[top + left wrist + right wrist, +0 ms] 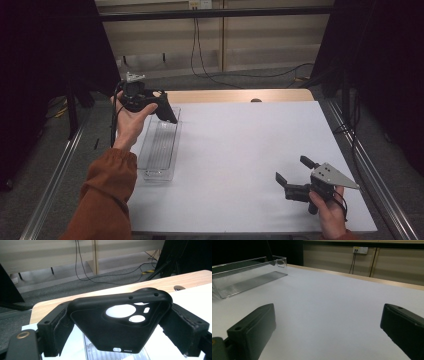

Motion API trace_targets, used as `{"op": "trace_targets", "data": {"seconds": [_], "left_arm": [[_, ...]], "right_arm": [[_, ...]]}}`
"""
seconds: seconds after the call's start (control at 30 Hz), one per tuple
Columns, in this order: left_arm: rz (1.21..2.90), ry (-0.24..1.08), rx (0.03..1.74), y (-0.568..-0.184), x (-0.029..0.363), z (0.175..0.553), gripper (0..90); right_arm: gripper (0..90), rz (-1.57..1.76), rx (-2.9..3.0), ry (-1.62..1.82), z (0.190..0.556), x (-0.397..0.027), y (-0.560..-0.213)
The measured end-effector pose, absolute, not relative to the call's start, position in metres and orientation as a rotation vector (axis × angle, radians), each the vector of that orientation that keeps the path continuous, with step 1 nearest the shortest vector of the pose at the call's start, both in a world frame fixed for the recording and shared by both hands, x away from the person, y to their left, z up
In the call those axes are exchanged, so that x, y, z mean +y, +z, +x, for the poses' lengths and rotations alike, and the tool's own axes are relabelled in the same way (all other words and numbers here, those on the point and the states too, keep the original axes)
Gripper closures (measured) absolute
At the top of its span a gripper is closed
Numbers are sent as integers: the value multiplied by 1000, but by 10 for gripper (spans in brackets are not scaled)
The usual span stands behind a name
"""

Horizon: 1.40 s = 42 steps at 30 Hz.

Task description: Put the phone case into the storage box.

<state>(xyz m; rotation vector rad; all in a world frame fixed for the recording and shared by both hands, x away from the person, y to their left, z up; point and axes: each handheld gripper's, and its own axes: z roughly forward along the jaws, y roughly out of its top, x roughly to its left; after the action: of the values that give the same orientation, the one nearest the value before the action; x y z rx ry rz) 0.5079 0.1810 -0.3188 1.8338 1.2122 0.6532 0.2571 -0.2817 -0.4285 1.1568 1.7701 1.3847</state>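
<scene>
On the white tabletop [240,160], a wooden strip runs along the far edge; beyond it lie grey carpet, loose black cables and pale wall panels with a socket plate. Dark curtains flank both sides. A clear plastic tray [161,145], long, rectangular and ribbed along its floor, sits at the left of the tabletop. The left gripper [167,112], held in the left hand [131,120] above the tray's far end, has its fingers [53,332] clamped on a black phone case [120,325]. The case is matte and flexible-looking, with rounded camera cut-outs and a port slot. The right gripper [295,172] sits low at the near right of the tabletop, fingers [253,332] apart and holding nothing. No legible writing is visible.
</scene>
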Motion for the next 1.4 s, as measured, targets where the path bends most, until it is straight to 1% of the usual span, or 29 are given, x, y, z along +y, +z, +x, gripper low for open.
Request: {"op": "trace_targets", "data": {"seconds": [0.33,0.53,0.83,0.87,1.3,1.4], "left_arm": [[1840,677,1244,-330,175,519,143],[1819,662,1303,-337,171,524,143],[1808,728,1344,-346,166,531,141],[1802,718,1349,-347,166,532,141],[1808,744,1353,-355,162,537,139],[1811,765,1333,-358,161,538,138]], "right_arm": [[0,1149,1782,1381,257,-281,-430],[0,1151,1784,1379,257,-282,-430],[0,1158,1783,1382,257,-283,-431],[0,1160,1783,1382,257,-283,-431],[0,1163,1784,1381,257,-283,-431],[0,1165,1781,1384,257,-283,-431]]}}
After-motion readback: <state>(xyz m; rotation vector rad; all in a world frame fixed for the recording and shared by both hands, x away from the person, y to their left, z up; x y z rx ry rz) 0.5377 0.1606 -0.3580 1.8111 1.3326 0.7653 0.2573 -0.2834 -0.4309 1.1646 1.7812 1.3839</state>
